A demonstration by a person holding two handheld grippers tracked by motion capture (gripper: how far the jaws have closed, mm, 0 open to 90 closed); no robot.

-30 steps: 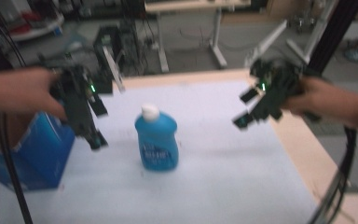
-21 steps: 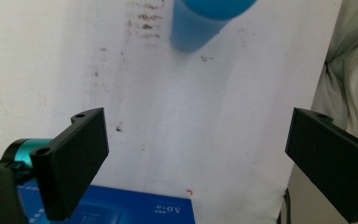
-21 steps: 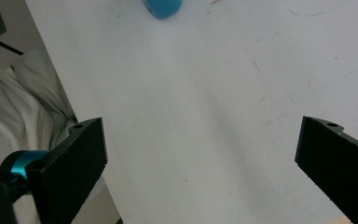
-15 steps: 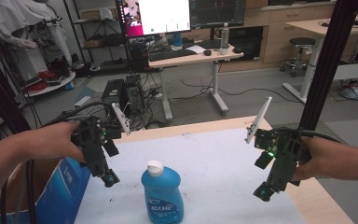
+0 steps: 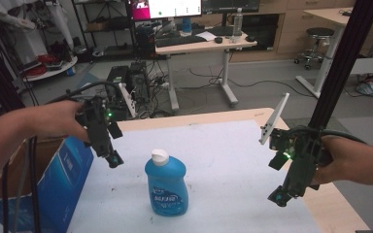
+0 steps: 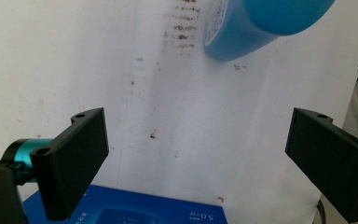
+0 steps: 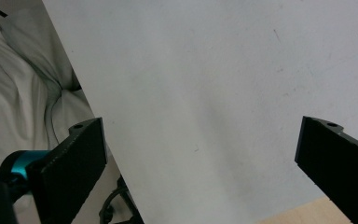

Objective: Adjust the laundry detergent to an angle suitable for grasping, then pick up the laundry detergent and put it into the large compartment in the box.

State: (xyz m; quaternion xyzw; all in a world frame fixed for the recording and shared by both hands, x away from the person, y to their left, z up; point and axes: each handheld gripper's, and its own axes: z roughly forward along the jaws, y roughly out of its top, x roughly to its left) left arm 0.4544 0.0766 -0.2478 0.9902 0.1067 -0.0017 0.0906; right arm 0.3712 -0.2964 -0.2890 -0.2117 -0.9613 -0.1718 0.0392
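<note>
One blue bottle (image 5: pixel 166 182) stands upright, cap on, near the middle of the white surface (image 5: pixel 233 160), placed where either side could reach it. Two tools flank it: left tool (image 5: pixel 112 159) just beside it, right tool (image 5: pixel 279 197) well apart, both jaws spread, gripping nothing. One blue box (image 5: pixel 53 184) sits at the surface's left edge.

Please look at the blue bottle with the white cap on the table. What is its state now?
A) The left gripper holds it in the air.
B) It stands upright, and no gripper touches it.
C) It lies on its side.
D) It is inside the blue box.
B: in the high view the blue bottle stands upright on the white table cover, with the left gripper and the right gripper both apart from it.
</note>
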